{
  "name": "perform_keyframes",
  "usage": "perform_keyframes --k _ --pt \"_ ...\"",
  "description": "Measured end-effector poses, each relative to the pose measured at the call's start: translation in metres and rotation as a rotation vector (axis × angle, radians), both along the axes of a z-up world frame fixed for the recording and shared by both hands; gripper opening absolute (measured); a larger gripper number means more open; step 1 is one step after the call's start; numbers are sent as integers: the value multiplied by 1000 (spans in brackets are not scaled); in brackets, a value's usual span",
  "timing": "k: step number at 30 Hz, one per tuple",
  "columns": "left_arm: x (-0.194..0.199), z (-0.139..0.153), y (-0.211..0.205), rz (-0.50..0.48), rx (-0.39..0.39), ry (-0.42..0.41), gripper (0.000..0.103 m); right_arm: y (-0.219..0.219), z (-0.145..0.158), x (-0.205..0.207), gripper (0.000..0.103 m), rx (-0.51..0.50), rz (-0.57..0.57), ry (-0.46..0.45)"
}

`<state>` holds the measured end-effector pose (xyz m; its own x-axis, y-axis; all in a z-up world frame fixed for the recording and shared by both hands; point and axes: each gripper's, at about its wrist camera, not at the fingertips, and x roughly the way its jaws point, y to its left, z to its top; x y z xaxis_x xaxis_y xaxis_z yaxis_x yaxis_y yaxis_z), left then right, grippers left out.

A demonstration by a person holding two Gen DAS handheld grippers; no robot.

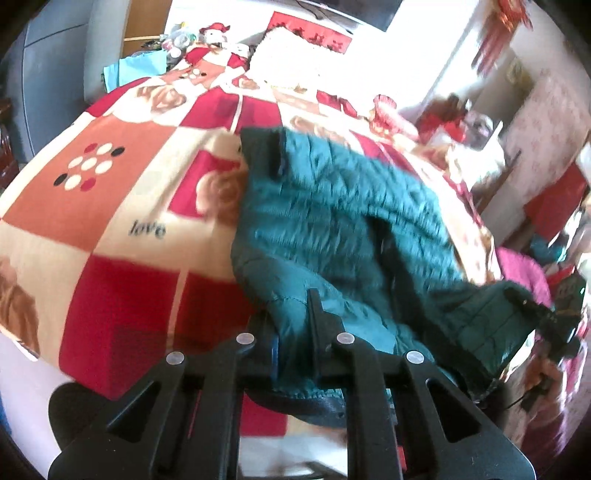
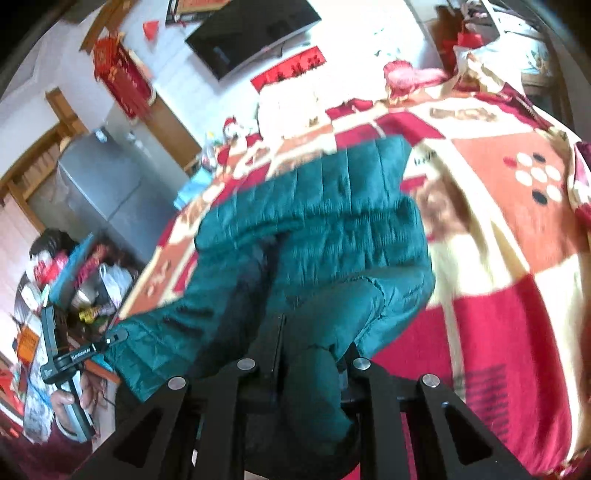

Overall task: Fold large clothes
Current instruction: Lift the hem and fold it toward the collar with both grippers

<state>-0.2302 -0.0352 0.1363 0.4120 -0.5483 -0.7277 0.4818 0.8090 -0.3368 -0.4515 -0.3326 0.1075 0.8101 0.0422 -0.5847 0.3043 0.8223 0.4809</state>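
Teal quilted jacket (image 1: pixel 332 221) lies on the checked blanket (image 1: pixel 110 221) — left gripper (image 1: pixel 291 332) and right gripper (image 2: pixel 314 354) each clamped on its near edge.

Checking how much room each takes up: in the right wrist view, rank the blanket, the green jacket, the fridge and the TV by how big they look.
1. blanket
2. green jacket, close to the camera, so inflated
3. fridge and TV: look alike, not ranked

Left claw (image 1: pixel 295 325) clamped tight; right claw (image 2: pixel 306 350) apparently clamped too, tips hidden.
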Motion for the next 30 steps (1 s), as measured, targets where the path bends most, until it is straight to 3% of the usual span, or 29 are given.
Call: perform_keyframes --k 7,16,24,30 --pt "44 36 -30 47 -20 -106 12 -34 33 39 17 -30 -86 -59" --pt "145 40 -81 140 -31 -65 12 -83 48 124 17 -67 -174 -15" --pt "229 -8 -131 229 61 -12 12 -133 13 206 17 -77 -240 106" --pt "260 -41 -141 251 39 47 14 -158 -29 240 17 -45 -279 146"
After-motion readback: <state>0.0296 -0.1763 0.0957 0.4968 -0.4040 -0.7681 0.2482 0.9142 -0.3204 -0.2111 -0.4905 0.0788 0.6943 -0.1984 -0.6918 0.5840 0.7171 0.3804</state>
